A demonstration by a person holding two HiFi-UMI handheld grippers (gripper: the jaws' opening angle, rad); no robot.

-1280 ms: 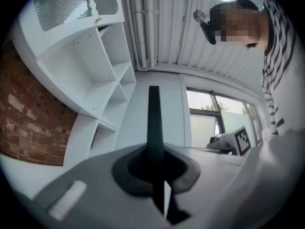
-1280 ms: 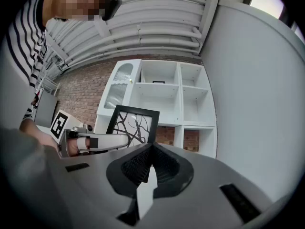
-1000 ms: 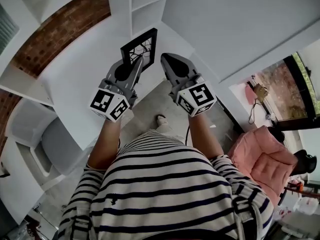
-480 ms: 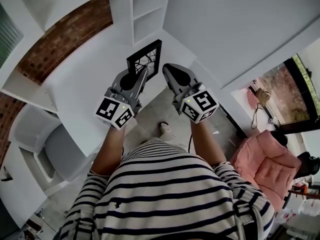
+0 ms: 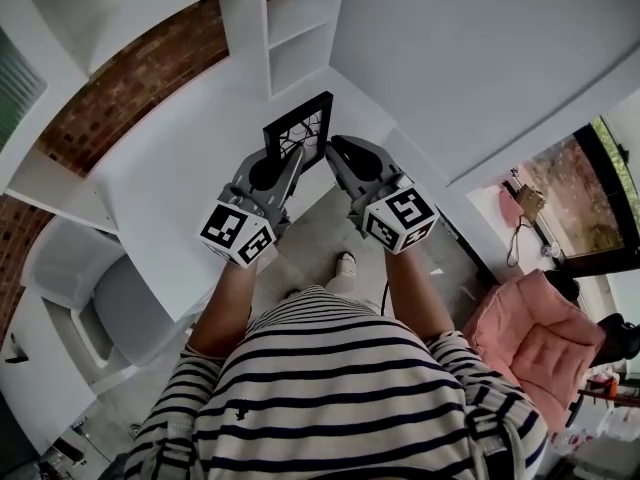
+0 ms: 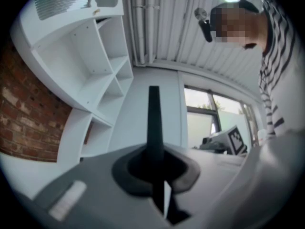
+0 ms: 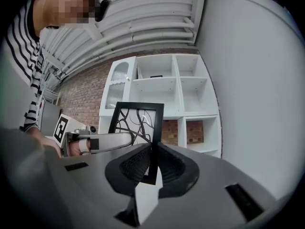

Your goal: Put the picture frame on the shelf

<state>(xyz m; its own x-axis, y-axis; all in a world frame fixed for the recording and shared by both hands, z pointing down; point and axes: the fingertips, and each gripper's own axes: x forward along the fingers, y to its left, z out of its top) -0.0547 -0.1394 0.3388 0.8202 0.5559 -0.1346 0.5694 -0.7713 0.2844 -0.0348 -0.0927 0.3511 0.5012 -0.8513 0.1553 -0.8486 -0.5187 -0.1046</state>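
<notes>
A black picture frame (image 5: 299, 128) with a branch drawing is held up between both grippers in front of me. My left gripper (image 5: 291, 158) is shut on its left edge, and the frame (image 6: 153, 123) shows edge-on between those jaws in the left gripper view. My right gripper (image 5: 330, 151) is shut on the frame's right edge. The frame (image 7: 137, 124) stands upright there, facing the camera. The white cubby shelf (image 5: 296, 30) lies ahead and reads as open compartments (image 7: 171, 87) against a brick wall.
A white table (image 5: 170, 183) lies under and left of the grippers. A grey chair (image 5: 100, 303) stands at the lower left. A pink cushioned seat (image 5: 535, 333) sits at the right. A white wall panel (image 5: 470, 58) runs along the right side.
Both grippers have carried the frame a little to the right and farther toward the shelf. The shelf now fills more of the upper view.
</notes>
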